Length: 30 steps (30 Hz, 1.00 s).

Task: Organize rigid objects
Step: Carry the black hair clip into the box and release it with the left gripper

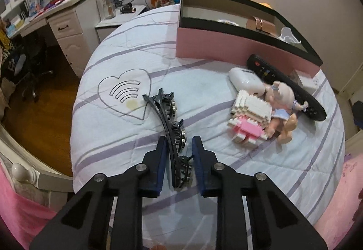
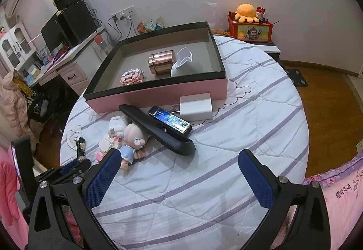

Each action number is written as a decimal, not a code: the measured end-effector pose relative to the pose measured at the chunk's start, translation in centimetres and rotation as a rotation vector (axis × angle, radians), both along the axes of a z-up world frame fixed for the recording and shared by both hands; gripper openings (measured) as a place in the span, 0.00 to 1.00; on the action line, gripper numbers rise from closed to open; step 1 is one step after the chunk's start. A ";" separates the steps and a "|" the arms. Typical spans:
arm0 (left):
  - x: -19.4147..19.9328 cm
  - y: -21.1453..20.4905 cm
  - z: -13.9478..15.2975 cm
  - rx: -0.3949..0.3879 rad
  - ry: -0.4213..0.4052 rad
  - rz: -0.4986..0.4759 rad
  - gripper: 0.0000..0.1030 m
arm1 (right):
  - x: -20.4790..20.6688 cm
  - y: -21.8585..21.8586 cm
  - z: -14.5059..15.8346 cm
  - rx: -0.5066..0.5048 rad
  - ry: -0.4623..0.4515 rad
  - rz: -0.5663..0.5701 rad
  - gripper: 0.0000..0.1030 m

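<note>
We see a bed covered by a pale quilt (image 1: 204, 82) with lilac stripes, and on it a scatter of small things beside a shallow pink box (image 2: 158, 93) with a black rim. In the left wrist view, our left gripper (image 1: 178, 139) sits at six o'clock, its blue pads closed in on a long black hair clip (image 1: 166, 118); the clip lies on the quilt and curves away from the fingers toward eleven o'clock. At about three o'clock from the clip sits a cluster: a white and pink brick figure (image 1: 248, 118), a small doll (image 1: 282, 105) lying against it, a white case (image 1: 245, 82) behind them, and a black remote control (image 1: 285, 86) running along the box's pink wall. In the right wrist view, our right gripper (image 2: 179, 178) hovers above bare quilt with its jaws spread wide and nothing between them. At twelve o'clock from it lies the remote, with a dark blue slim device (image 2: 170, 120) just beside it and a white charger block (image 2: 196, 106) touching the box. Inside the box rest a copper-coloured tin (image 2: 162, 63), a white holder (image 2: 181, 61) against it, and a small pink brick piece (image 2: 131, 76).
</note>
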<state>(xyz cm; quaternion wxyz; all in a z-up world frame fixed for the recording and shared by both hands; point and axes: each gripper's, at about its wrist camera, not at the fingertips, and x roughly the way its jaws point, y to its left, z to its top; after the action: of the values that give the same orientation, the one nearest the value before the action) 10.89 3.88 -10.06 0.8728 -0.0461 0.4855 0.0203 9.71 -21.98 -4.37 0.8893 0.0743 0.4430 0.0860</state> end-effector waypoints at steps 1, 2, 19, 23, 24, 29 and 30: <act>0.0 -0.3 -0.1 0.026 -0.004 -0.009 0.23 | 0.0 0.0 0.0 0.001 0.001 -0.002 1.00; 0.0 -0.5 -0.1 0.039 -0.010 -0.008 0.24 | 0.0 -0.1 -0.1 0.003 0.003 -0.004 1.00; 0.6 -1.8 1.4 0.050 -0.022 -0.043 0.18 | 0.2 0.1 0.1 0.012 -0.002 -0.003 1.00; 0.9 -2.2 3.2 0.051 -0.055 -0.057 0.18 | 0.6 -0.1 0.2 0.016 -0.006 -0.009 1.00; 1.1 -2.3 3.8 0.050 -0.065 -0.061 0.18 | 0.7 -0.2 0.3 0.017 -0.007 -0.010 1.00; 3.5 -3.0 7.2 0.046 -0.129 -0.089 0.18 | 2.3 -0.4 1.2 0.016 -0.027 -0.012 1.00; 4.3 -3.1 7.7 0.041 -0.136 -0.095 0.18 | 2.7 -0.5 1.4 0.015 -0.033 -0.013 1.00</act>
<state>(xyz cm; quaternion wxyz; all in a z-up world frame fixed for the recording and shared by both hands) 15.21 0.77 -2.37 0.9044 -0.0064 0.4264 -0.0141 12.43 -22.43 -2.96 0.8964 0.0823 0.4272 0.0849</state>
